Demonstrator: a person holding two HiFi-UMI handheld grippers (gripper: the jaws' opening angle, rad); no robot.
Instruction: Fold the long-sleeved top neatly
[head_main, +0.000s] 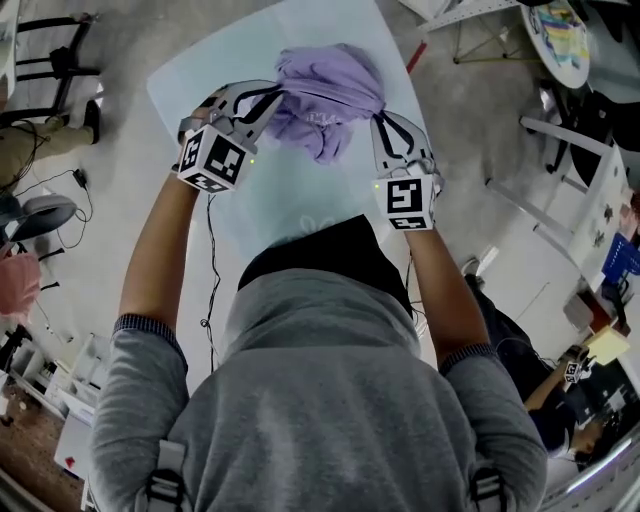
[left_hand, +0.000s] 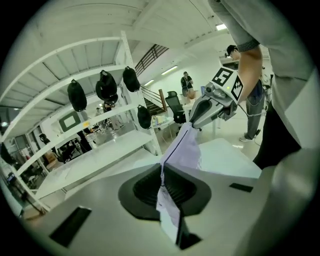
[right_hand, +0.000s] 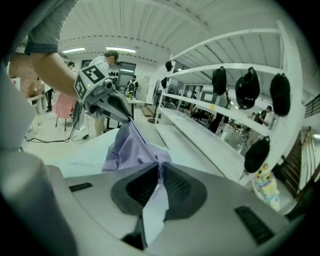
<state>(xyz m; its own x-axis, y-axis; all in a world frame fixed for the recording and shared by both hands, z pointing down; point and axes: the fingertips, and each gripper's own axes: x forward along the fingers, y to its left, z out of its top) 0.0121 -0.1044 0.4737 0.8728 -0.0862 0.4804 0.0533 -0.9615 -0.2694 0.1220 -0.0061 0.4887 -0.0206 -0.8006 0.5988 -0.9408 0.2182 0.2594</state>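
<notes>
Head view: lilac long-sleeved top (head_main: 325, 95) hangs bunched between both grippers, above the far part of the pale table (head_main: 200, 85).
Left gripper (left_hand: 162, 172): jaws pinched tight on a thin edge of the fabric, which runs from the pads out toward the other gripper.
Right gripper (right_hand: 160, 172): jaws clamped together on another edge of the same garment, with a flap of cloth poking back through the pads.
Key relation: top spans from one gripper to the other, long axis side to side across the person's front. One gripper is at each end, neither nearer, and the bulk sags beyond the tips.
Top look: crumpled and gathered in a lump. No sleeve or collar can be told apart. A dark trim line runs along one edge.
Table contact: can't tell if the lowest fold touches.
Step, judged: garment held up for spreading, folding not begun.
Next move, judged: needs the grippers drawn apart to flatten it, then a lay-down on the table.
</notes>
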